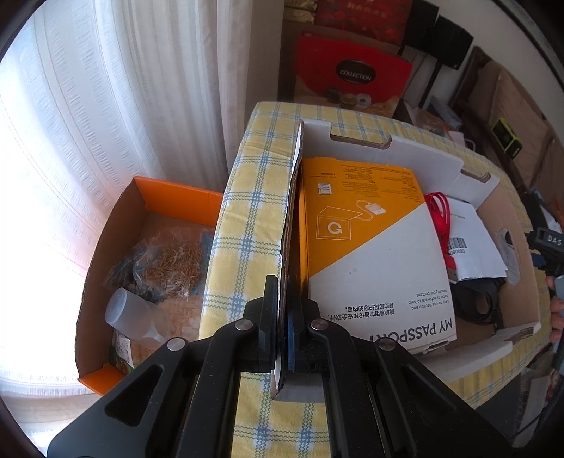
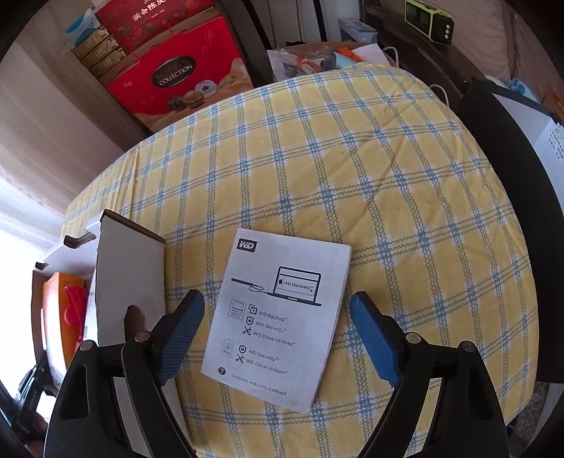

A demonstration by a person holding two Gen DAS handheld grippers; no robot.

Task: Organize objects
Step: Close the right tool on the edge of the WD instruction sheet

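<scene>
My left gripper (image 1: pixel 283 317) is shut on the left flap (image 1: pixel 292 218) of a white cardboard box (image 1: pixel 416 151) and holds it upright. The box lies on a yellow-and-blue checked tablecloth (image 1: pixel 253 197). Inside it lie an orange-and-white "My Passport" package (image 1: pixel 370 253), a red cable (image 1: pixel 440 215), white papers (image 1: pixel 472 243) and a black item (image 1: pixel 476 299). My right gripper (image 2: pixel 276 338) is open, its blue-padded fingers (image 2: pixel 373 338) straddling a white WD booklet (image 2: pixel 278 317) lying flat on the tablecloth (image 2: pixel 352 169). The box's flap (image 2: pixel 130 271) stands just left of it.
An orange-rimmed cardboard box (image 1: pixel 148 197) with bags and a plastic bottle (image 1: pixel 134 317) sits low on the left by white curtains. A red "Collection" gift box (image 1: pixel 349 77) stands behind the table. A green device (image 2: pixel 428 21) sits far right.
</scene>
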